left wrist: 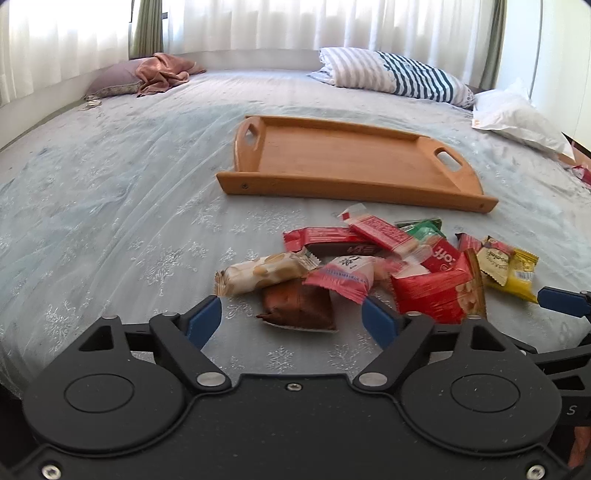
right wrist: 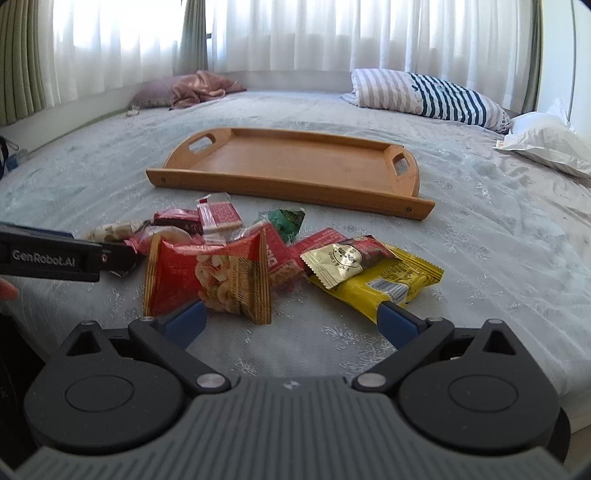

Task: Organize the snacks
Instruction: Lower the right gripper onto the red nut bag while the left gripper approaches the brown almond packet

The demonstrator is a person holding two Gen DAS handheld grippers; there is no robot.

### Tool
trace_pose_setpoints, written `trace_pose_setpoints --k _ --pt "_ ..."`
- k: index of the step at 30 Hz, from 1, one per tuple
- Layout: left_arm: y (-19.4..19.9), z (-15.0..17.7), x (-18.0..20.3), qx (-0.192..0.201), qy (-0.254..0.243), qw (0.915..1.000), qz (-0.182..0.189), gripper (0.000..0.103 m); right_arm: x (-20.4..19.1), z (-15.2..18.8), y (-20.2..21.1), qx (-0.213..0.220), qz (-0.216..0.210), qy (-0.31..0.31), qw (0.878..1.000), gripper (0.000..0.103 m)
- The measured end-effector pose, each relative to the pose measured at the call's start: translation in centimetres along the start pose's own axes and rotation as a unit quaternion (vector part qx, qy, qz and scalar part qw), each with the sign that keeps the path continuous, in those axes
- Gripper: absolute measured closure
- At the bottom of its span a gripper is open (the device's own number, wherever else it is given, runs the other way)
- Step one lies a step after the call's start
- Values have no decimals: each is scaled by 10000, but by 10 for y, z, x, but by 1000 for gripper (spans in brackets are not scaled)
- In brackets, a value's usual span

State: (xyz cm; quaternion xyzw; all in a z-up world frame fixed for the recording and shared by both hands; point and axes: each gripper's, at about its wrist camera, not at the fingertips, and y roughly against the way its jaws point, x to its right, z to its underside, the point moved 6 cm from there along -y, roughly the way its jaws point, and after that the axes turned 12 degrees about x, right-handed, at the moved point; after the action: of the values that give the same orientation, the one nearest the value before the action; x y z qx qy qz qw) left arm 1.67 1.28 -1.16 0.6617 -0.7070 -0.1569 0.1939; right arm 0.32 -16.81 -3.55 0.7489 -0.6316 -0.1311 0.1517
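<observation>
Meanwhile, on a pale blue bedspread [left wrist: 110, 206], a heap of snacks [left wrist: 373, 266] lies just in front of a bare wooden tray [left wrist: 351, 192], evidently waiting to be sorted into it. Left of the heap, the left gripper [left wrist: 291, 314] hovers with jaws apart and nothing clamped, a brown packet [left wrist: 299, 306] lying between its blue pads, probably the first pick. Centre of the heap, a red nut bag [right wrist: 210, 277] stands propped against other wrappers. Right of it, a yellow pouch [right wrist: 388, 284] lies flat under a small gold sachet [right wrist: 332, 262]. The right gripper [right wrist: 291, 321] also stands wide and empty, spanning bag and pouch. Beyond the tray, a striped pillow [right wrist: 424, 96] rests near the curtains [right wrist: 295, 33].
</observation>
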Motion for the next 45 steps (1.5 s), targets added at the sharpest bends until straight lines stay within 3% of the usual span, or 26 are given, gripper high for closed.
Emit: trace_pose_setpoints --k 6,13,29,45 --pt "-2 0 -2 -39 -87 9999 -47 38 -13 -4 0 129 -275 -253 9992 2" --pt "-5 -1 -9 -195 241 9992 241 54 -32 -7 -5 234 -458 -340 9981 5" --pt "-6 -2 -17 -218 371 9985 324 54 -50 -10 -24 367 -95 -195 9991 5" --pt "-14 -1 -11 -249 367 9984 350 54 -50 -12 -16 482 -112 -89 9987 32"
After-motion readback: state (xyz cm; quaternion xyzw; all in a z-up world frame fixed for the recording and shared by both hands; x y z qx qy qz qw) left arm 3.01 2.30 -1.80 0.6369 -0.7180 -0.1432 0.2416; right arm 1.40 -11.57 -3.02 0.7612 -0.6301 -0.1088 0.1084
